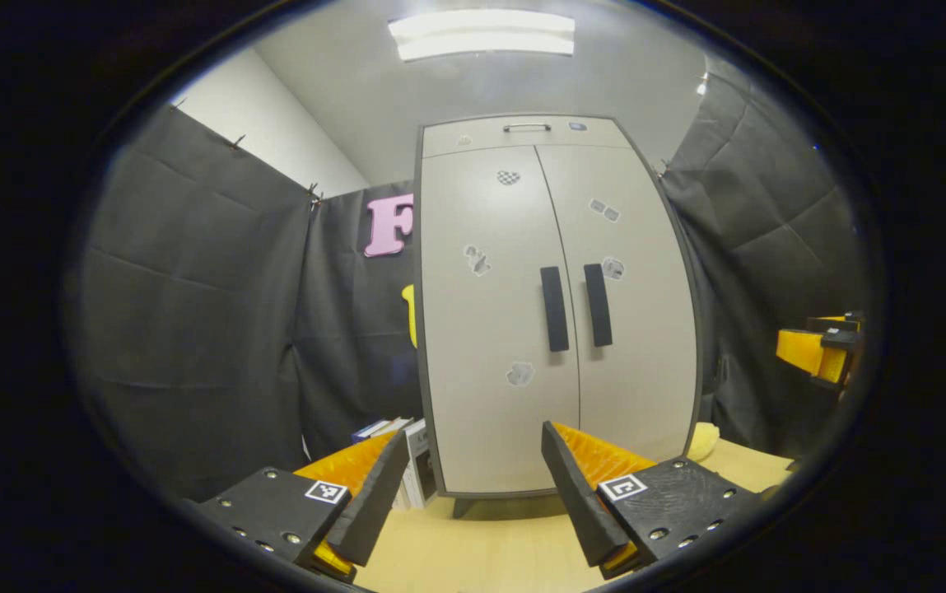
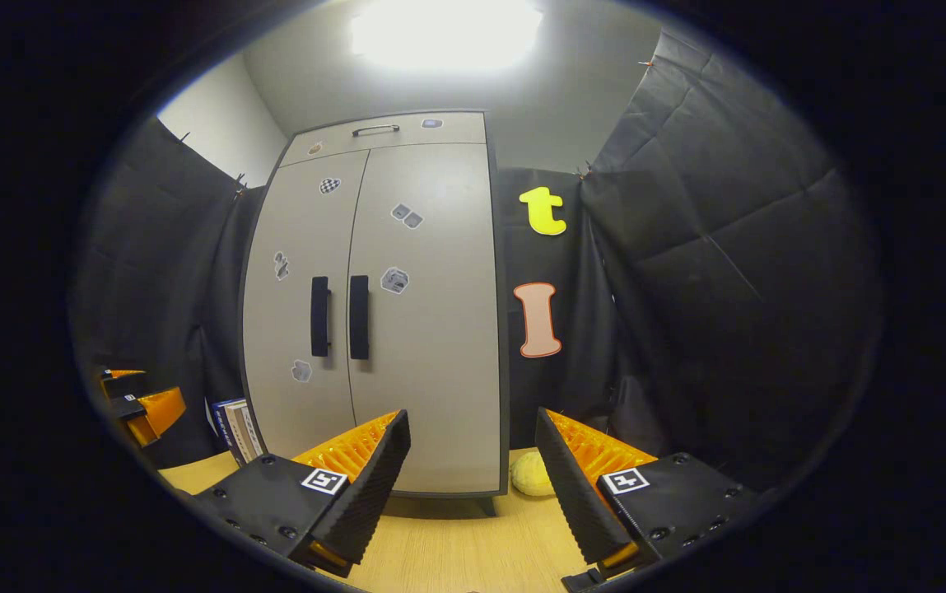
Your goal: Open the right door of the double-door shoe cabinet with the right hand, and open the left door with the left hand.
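Shoe cabinet (image 1: 555,313) upright on bench (image 1: 473,552), both doors shut. Left tongs (image 1: 473,486) apart, empty, short of left door handle (image 1: 554,309). Right tongs (image 2: 473,482) apart, empty, short of right door handle (image 2: 358,317). Yellow ball (image 2: 532,476) beside cabinet base.

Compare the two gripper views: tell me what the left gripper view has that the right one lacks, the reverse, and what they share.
Left gripper view alone: a white box by the cabinet's left foot.

Right gripper view alone: nothing of note that the other lacks.

Shared: the shoe cabinet with both doors closed, its two dark handles side by side, stacked books at its left, a yellow plush at its right. Left gripper and right gripper are open, holding nothing.
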Motion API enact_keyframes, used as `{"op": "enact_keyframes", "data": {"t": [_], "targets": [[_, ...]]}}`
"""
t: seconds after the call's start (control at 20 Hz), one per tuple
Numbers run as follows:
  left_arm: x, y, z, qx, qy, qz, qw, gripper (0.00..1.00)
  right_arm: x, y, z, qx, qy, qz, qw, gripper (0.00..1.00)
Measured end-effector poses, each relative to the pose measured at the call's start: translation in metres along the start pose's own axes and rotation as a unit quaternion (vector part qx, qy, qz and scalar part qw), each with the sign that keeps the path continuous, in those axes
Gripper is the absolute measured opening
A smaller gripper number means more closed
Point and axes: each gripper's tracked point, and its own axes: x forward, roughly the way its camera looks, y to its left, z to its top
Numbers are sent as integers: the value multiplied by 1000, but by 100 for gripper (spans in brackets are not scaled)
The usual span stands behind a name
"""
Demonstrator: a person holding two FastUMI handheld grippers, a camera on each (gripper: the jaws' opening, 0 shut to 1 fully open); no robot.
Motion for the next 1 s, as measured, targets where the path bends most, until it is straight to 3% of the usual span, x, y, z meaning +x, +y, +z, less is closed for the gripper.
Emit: {"op": "enact_keyframes", "data": {"t": [0.45,1.0], "targets": [[-5,6,2,-2,-3,11,1000,96,4,7,6,1,5,10,1000,96],[-28,59,-16,0,16,62,998,96,68,58,58,-7,-33,54,998,96]]}}
